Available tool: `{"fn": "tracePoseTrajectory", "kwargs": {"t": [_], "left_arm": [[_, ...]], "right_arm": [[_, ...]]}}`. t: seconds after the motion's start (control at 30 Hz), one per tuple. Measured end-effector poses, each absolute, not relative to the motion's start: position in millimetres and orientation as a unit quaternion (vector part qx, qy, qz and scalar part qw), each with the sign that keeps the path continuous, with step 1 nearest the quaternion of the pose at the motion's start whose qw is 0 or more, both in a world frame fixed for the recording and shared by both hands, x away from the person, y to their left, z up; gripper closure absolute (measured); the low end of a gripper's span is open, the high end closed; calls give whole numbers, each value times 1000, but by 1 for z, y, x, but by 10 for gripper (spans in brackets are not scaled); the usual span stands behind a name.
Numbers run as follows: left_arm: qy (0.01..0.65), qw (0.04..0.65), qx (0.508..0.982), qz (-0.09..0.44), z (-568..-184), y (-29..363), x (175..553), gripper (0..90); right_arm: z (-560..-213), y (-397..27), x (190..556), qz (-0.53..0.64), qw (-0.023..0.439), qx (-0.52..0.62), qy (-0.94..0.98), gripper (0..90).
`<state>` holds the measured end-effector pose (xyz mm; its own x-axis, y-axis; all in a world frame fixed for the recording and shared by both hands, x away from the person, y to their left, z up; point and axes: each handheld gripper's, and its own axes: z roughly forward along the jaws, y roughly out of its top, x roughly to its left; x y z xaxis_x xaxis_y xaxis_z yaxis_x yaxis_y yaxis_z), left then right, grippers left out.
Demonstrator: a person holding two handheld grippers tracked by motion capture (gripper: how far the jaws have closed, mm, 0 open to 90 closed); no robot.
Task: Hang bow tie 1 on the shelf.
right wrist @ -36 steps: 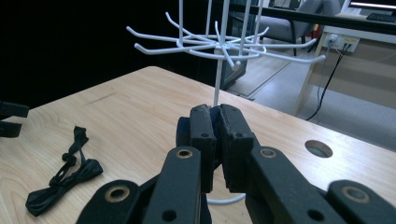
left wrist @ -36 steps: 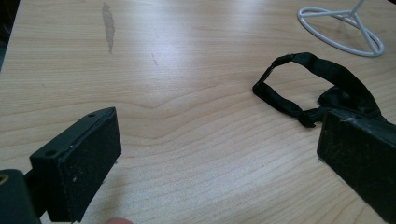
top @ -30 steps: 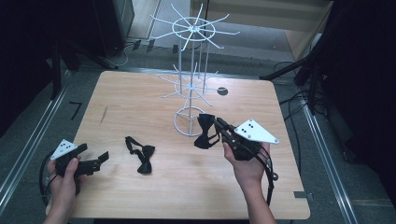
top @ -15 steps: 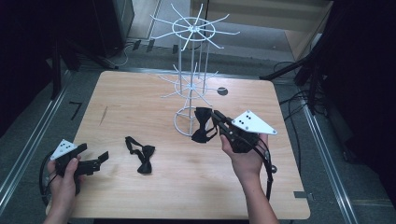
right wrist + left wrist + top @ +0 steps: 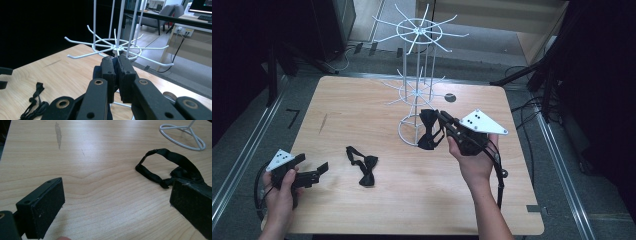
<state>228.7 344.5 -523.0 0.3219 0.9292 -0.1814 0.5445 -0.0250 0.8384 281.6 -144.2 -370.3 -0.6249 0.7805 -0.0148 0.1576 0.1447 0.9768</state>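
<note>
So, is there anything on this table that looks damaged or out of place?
Nothing looks damaged. One bow tie lies loose on the table, its strap crumpled, away from the white wire rack. The right gripper holds the other bow tie near the rack's lower arms.

No legible txt anywhere.

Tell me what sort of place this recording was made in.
Probably an office or lab workspace: a wooden table on grey floor with cables, and beyond it a desk with a monitor and a grey chair.
</note>
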Motion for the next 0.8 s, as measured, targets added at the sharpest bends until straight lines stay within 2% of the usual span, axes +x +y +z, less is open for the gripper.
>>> {"fn": "tracePoseTrajectory", "kwargs": {"t": [0.8], "left_arm": [[539, 442, 683, 219, -523, 345, 229, 2]], "right_arm": [[-373, -154, 289, 560, 273, 349, 700, 866]]}}
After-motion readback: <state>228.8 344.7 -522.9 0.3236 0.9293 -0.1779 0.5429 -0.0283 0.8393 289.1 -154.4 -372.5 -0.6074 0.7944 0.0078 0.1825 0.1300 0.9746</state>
